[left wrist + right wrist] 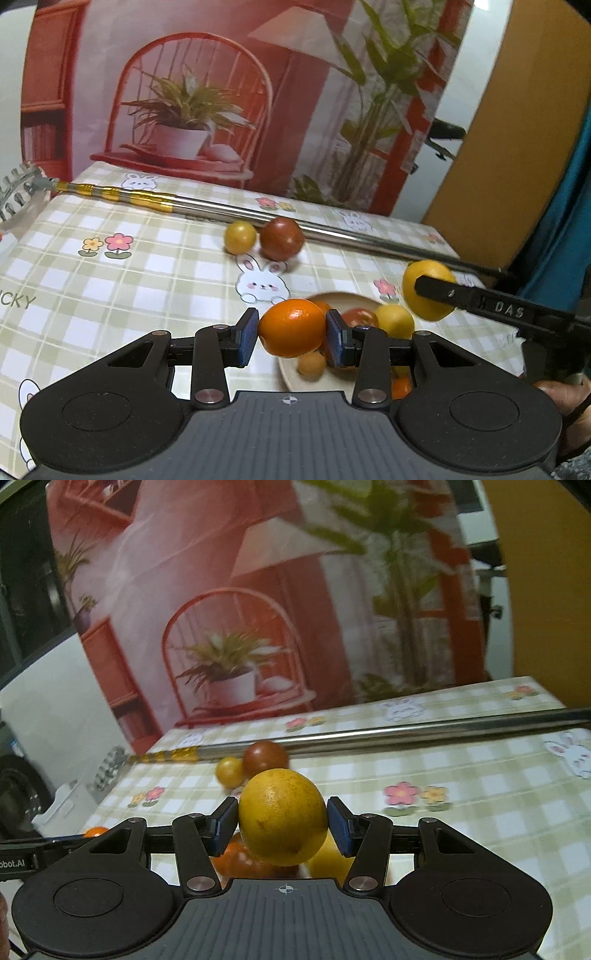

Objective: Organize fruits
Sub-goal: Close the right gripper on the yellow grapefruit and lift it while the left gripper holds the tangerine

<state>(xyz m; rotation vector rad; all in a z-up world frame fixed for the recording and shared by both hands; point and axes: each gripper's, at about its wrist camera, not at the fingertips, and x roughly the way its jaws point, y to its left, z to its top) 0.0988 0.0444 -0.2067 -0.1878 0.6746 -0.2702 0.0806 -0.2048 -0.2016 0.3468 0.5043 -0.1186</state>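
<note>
My left gripper is shut on an orange fruit, held above the left rim of a beige plate. Several fruits lie in the plate, among them a yellow one, a red one and a small orange one. My right gripper is shut on a yellow-orange fruit; in the left wrist view that fruit hangs just right of the plate. A small yellow fruit and a dark red fruit rest together farther back on the table.
A long metal pole with yellow bands lies across the checked tablecloth behind the loose fruits. A clear toothed object sits at the far left edge. A printed backdrop stands behind the table. A hand is at the right.
</note>
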